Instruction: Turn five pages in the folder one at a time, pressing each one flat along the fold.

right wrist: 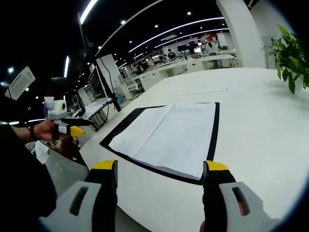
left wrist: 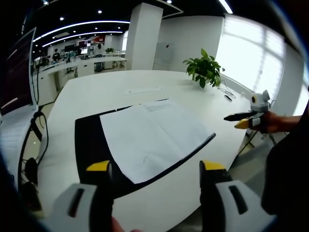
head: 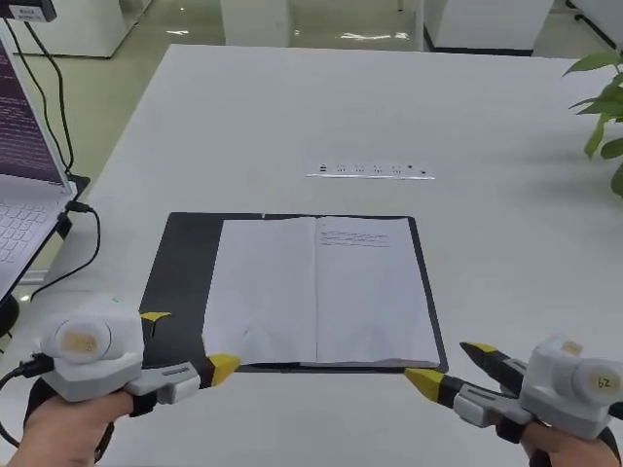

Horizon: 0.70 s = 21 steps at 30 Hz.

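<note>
1. Left gripper. A left hand (head: 68,428) holds the left gripper (head: 190,342) off the near left corner of the folder (head: 175,272). The gripper body lies roughly level. Its jaws point to the right, along the near edge of the folder. The jaws are spread, with nothing between the yellow tips. In the left gripper view the folder lies ahead of both tips and apart from them.

2. Right gripper. A right hand (head: 555,452) holds the right gripper (head: 451,364) off the near right corner of the folder. Its jaws point to the left, toward that corner. The jaws are spread and grip nothing. In the right gripper view the folder lies ahead of the tips, untouched.

3. Folder. The folder lies open and flat on the white table (head: 389,107), between the two grippers and just beyond them.
- The fold (head: 315,292) runs from the near edge of the folder to its far edge. This is also the long axis of each page.
- The left page (head: 261,287) is blank. A broad band of black cover shows to its left.
- The right page (head: 375,292) carries a few printed lines at its far end, so the page top points away from the person. Only a thin black border shows to its right.

4. Surroundings. A power strip (head: 370,171) lies beyond the far edge of the folder. A laptop (head: 19,195) stands to the left of the folder.
</note>
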Each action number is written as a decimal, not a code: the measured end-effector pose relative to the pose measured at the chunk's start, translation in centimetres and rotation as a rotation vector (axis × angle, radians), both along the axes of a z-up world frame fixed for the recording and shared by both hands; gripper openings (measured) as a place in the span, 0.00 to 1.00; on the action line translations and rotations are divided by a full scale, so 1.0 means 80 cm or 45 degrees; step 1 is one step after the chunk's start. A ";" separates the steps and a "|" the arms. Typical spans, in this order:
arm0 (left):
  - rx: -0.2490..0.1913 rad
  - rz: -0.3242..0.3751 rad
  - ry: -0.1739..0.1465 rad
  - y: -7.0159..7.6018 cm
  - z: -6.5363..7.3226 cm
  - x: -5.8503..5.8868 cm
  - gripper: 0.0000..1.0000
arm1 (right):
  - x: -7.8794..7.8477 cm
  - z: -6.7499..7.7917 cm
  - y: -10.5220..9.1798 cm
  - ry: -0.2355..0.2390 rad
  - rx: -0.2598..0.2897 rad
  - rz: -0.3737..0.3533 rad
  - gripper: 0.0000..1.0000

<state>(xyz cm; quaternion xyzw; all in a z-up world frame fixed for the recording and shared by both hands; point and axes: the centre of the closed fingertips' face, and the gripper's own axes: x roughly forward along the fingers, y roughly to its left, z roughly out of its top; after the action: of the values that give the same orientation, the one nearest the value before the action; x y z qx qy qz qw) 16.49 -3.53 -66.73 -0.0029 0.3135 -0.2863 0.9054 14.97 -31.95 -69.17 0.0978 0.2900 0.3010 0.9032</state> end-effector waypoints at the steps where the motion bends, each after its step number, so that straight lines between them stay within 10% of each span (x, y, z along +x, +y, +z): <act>1: -0.002 -0.006 0.003 -0.002 0.000 0.001 0.73 | 0.000 0.000 -0.001 0.004 0.001 -0.004 0.71; 21: -0.036 -0.167 0.047 -0.079 -0.002 0.004 0.70 | -0.015 -0.008 -0.025 0.029 0.023 -0.068 0.71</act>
<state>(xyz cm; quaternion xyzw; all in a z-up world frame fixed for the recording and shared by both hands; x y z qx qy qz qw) 16.82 -9.83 -66.87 -0.0003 0.3257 -0.3494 0.8785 13.80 -33.96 -69.83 0.1172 0.2949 0.2784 0.9065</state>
